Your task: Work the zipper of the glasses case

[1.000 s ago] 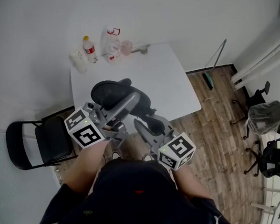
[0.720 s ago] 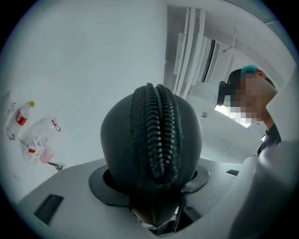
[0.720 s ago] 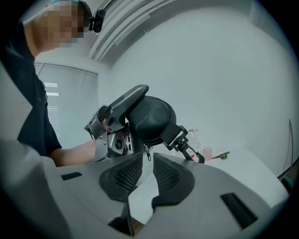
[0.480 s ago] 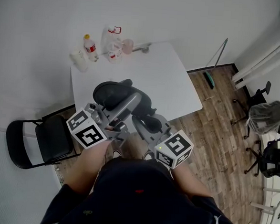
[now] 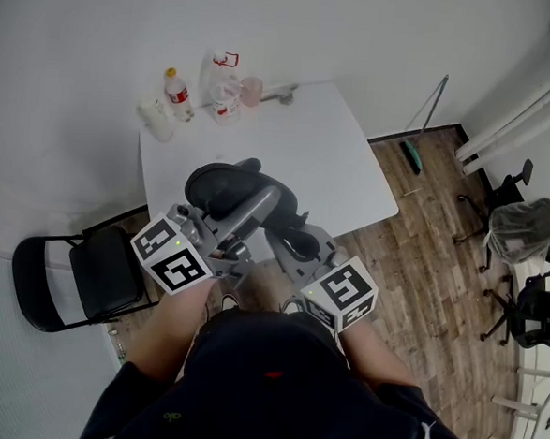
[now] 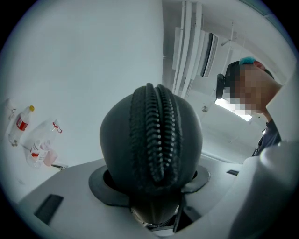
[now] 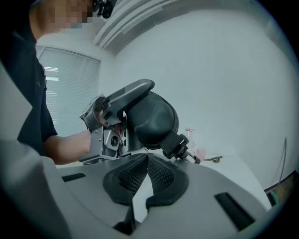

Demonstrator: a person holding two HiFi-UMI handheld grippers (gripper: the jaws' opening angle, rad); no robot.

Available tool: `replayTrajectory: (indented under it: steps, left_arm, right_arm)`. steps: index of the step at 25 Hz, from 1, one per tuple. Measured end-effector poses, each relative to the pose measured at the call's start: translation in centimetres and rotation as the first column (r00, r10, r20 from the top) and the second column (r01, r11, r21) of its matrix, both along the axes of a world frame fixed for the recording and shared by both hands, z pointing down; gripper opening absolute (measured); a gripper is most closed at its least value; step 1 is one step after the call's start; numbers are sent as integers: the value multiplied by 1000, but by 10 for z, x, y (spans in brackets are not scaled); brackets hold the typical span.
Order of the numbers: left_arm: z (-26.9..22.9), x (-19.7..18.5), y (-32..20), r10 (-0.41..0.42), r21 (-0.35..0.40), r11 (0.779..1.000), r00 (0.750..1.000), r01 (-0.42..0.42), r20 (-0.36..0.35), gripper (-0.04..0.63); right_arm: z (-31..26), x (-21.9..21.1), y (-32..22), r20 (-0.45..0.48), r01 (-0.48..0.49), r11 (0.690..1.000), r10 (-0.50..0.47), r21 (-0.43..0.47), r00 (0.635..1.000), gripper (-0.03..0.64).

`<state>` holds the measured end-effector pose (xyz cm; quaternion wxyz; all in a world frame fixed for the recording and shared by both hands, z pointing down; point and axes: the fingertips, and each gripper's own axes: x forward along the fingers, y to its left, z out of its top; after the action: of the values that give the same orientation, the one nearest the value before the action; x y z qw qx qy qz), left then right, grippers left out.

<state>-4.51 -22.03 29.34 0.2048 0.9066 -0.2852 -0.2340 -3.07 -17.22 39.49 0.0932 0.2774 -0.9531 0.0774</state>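
Above white table [image 5: 340, 157], glasses case [image 6: 152, 140] tight inside left claw [image 6: 150, 183]

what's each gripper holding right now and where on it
The left gripper clamps the glasses case by its near end. The right gripper is shut, tips right at the case; whether they pinch the zipper pull cannot be told.

Glasses case [image 6: 152, 149] in left tool [image 6: 152, 186]; right tool [image 7: 145, 158] beside it.

Matt black glasses case [image 5: 223, 184], smooth shell, coarse toothed zipper [image 6: 156, 135] running along it; smooth white table [image 5: 326, 161], and the floor [image 5: 433, 244] shows grainy wood planks.
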Motion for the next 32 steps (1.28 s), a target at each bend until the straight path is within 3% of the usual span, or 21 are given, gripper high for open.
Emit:
replayTrajectory:
  steps: [6,13,20,23,28,32]
  left_arm:
    - [7,-2,-3,19,-30,999,1000,-19,6,273]
    - [28,8,3,100,-89,992,991,-92,88,273]
    - [46,16,11,183,-144,977,967,-158,175,275]
    - [56,19,15,227,-168,967,949,-193,220,275]
    - [71,21,19,293,-229,942,933,-244,211,275]
    - [82,25,22,360,-269,917,903,-296,234,275]
  right_arm:
    - [6,16,-10,-73,-30,999,32,38,997,20]
    - [9,31,-17,-249,0,982,49,191,967,20]
    - [18,36,-17,-370,35,959,75,281,926,20]
    - [21,35,-17,-403,53,950,79,306,912,21]
    - [26,34,-13,-460,90,937,80,336,885,21]
    - [33,33,-10,-524,140,922,76,361,849,21]
